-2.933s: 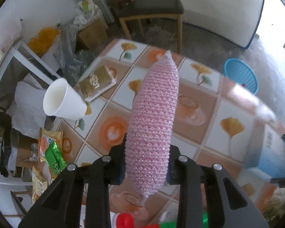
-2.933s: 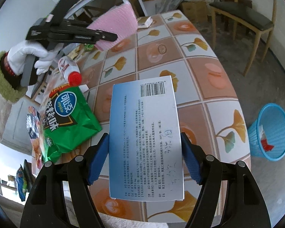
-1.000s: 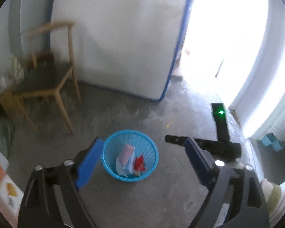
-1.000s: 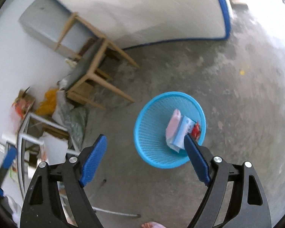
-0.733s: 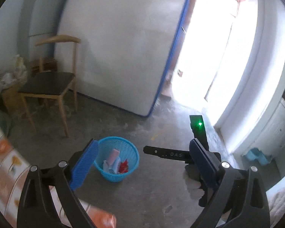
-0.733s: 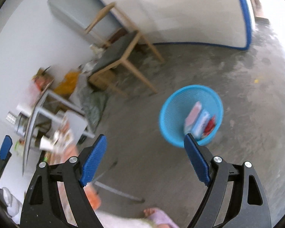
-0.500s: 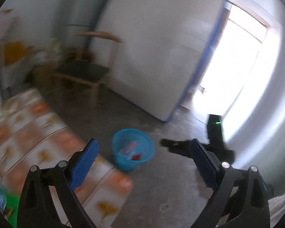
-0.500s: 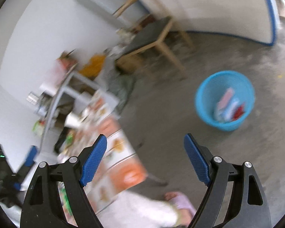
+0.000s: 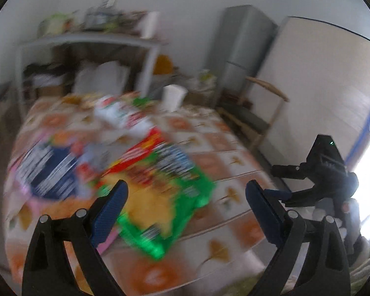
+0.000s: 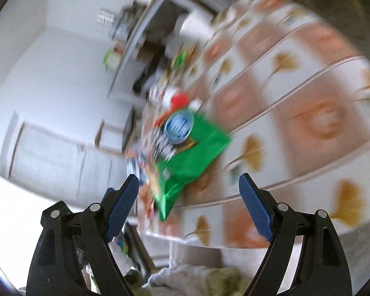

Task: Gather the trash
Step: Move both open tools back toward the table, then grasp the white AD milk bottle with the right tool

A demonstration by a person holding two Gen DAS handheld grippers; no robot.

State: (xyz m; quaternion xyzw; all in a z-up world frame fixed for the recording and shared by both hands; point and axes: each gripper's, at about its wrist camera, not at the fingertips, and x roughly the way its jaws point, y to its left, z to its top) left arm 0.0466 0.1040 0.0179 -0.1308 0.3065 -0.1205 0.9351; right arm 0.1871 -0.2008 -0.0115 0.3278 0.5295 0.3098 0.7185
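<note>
While both blurred, left gripper [image 9: 186, 204] and right gripper [image 10: 188, 197] spread, empty; crinkly green bag [image 9: 160, 197] flat.

**Around the table**

A table [image 9: 234, 148] wears a cloth of orange and white squares with leaf prints. Behind it stands a grey shelf unit [image 9: 86, 42], cluttered with what may be boxes and bags, too blurred to name. A grey fridge [image 9: 241, 46] and a wooden chair [image 9: 264, 108] stand to the right.
</note>
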